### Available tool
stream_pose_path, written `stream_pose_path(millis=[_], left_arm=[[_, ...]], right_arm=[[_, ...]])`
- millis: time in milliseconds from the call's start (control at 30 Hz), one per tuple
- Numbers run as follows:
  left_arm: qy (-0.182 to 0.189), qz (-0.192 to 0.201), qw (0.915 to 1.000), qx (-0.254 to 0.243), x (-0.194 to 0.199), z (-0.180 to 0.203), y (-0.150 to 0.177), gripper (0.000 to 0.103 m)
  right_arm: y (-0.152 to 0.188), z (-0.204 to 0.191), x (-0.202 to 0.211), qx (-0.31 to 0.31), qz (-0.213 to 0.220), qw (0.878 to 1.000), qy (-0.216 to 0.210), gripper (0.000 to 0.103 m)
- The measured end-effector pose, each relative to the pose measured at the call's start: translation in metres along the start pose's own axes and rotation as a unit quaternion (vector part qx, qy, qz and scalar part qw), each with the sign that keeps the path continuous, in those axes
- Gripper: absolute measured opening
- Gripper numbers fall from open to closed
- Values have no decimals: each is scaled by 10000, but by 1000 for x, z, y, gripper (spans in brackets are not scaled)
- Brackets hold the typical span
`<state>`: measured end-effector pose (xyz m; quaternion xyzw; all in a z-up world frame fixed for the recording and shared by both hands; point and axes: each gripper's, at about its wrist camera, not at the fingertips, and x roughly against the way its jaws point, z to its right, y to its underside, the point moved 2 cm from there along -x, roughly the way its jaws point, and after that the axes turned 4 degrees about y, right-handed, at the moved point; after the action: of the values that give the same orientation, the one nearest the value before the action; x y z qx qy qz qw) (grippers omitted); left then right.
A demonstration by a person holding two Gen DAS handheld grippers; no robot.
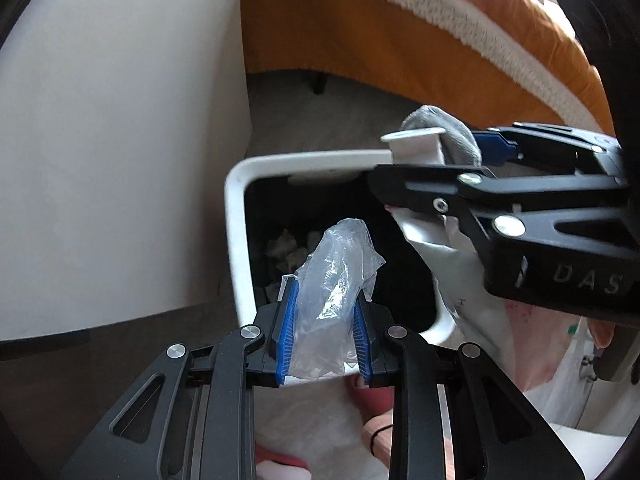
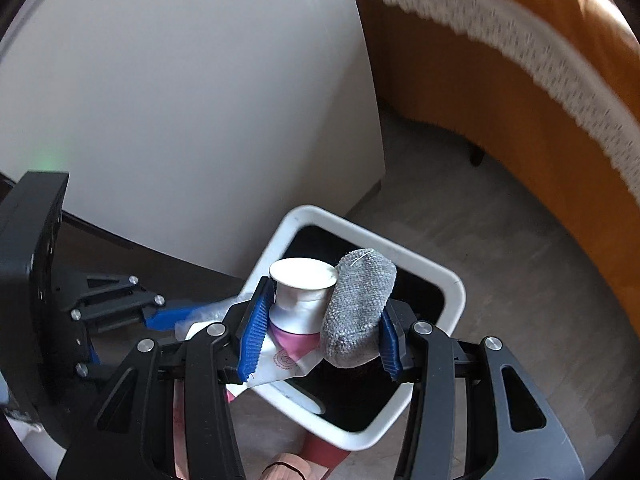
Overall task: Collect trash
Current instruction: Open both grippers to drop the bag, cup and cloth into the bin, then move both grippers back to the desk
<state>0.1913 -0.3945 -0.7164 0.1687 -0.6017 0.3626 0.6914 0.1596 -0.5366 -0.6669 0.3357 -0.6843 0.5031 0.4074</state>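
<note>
We hold both loads above the white bin (image 2: 452, 280): our left claw (image 1: 325, 332) pinches a clear plastic bag (image 1: 336, 276), our right claw (image 2: 320, 332) clamps a white tube (image 2: 302, 292) against a grey sock (image 2: 358, 308). Released off-centre, light plastic may drift onto the floor (image 2: 500, 240), and the sock would go in with the trash.

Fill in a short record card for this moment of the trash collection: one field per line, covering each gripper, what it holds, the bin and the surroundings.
left gripper: shut on clear plastic wrap
right gripper: shut on white cup and grey sock together
bin: white rim, dark inside, open top, below both grippers
bin contents: crumpled pale scraps at the bottom
surroundings: white panel, orange bed cover, wooden floor
</note>
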Motion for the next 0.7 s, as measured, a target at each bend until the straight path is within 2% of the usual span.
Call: stream_pose_path(millis=[33,67,100,167,233,300,333,367,433,567,700], left_arm=[[-3,-46,10000,16,-7,0,2,33],[5,-66,10000,47,-10,-3,6,60],[24,-76,9999,108,-13,-7,7,100],[95,-43,9997,215,-16,-13,9,98],[-9,-113,9998,190,-18,-13,8,98],[-137,-181,9997,70,-22,-10,6,98],[-179,-215,9996,-2,-22,-9,6,98],[-193,-223,9996,-37,-25,-12,9,98],[-233,-264,9993,-90,-28,-10,7,98],[-310,-318,9989,-146,-24,-7,7,98],[-328,-250,9990,-150,-5,1,3,98]], right_arm=[[1,2,-8,12,-55,10000,29,49],[2,2,-15,17,-115,9999,17,49],[0,4,-22,16,-209,9998,-18,49],[2,4,-30,24,-282,9996,2,51],[4,3,-40,56,-447,9990,-19,56],[5,2,-49,61,-558,9984,-31,70],[6,2,-51,72,-599,9982,-68,85],[6,1,-51,88,-602,9981,-63,92],[6,2,-49,64,-582,9983,-45,98],[1,11,-45,-13,-515,9987,25,98],[-2,9,-22,-57,-374,9991,195,98]])
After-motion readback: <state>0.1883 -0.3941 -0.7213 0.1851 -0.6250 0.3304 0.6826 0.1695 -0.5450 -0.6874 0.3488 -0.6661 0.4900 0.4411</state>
